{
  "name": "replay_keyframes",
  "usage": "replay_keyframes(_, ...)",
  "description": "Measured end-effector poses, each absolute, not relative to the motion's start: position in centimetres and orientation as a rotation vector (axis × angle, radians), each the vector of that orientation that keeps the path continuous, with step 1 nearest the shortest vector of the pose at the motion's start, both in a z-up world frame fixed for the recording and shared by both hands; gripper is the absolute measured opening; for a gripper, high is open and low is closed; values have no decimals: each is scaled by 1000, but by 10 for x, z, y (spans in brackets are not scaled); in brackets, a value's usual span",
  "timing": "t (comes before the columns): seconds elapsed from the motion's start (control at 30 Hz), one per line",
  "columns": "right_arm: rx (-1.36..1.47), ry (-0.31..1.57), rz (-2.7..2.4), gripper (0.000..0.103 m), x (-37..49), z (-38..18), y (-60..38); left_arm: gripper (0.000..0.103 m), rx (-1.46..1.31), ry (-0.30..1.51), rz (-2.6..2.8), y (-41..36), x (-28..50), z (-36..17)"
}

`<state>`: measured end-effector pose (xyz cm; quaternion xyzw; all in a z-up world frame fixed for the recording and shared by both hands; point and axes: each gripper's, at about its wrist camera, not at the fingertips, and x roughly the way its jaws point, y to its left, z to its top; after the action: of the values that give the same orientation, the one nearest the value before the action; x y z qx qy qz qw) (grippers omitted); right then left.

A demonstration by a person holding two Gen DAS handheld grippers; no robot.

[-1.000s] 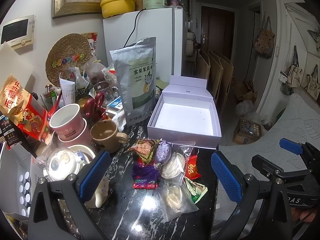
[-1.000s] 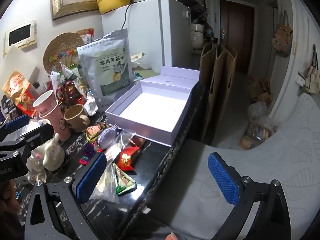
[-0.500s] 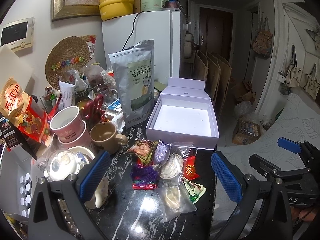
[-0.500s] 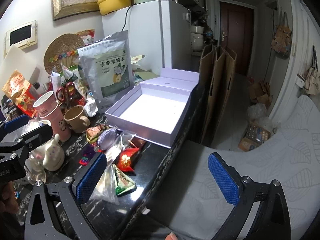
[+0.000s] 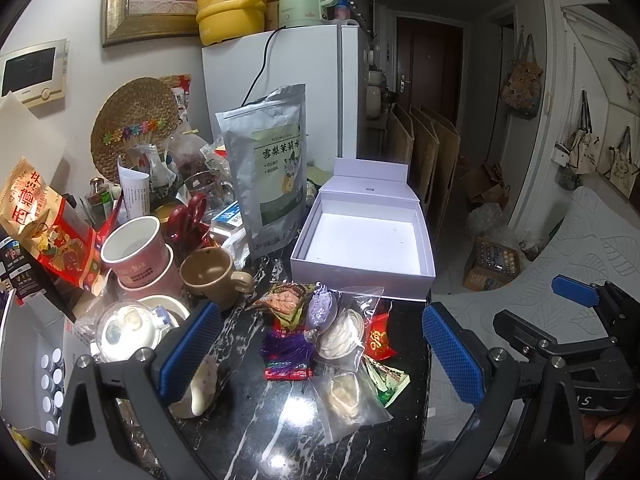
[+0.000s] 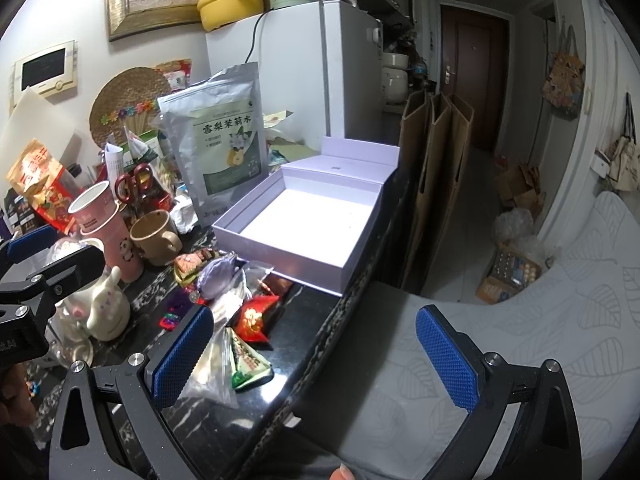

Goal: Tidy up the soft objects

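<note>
A heap of soft items lies on the black marble counter [image 5: 248, 432]: a purple sachet [image 5: 322, 308], a clear bag of white pieces [image 5: 345, 372], a red packet [image 5: 379, 342], a green packet [image 5: 387, 380] and a purple tassel [image 5: 286, 354]. Behind them sits an open, empty lavender box [image 5: 364, 240], also in the right wrist view [image 6: 308, 224]. My left gripper [image 5: 320, 352] is open and empty, hovering just above the heap. My right gripper [image 6: 312, 356] is open and empty, over the counter's right edge, with the green packet [image 6: 248, 364] by its left finger.
A brown mug [image 5: 208, 276], stacked pink cups [image 5: 138, 256], a white teapot [image 5: 128, 328], red scissors [image 5: 188, 216] and a tall silver pouch [image 5: 272, 172] crowd the counter's left and back. A white fridge [image 5: 288, 92] stands behind. A grey patterned bed [image 6: 540, 340] lies to the right.
Both grippers stay open and nearly still. The left wrist view has drawn back and risen slightly, so the box and heap look a little farther away.
</note>
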<state>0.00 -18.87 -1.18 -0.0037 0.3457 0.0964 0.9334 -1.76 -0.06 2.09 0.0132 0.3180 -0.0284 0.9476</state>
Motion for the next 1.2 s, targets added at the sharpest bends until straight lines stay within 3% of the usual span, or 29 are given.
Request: replay_keyframes(1.2, -13, 691, 212, 103, -1, -20, -193, 103, 30, 642, -77, -10, -20, 17)
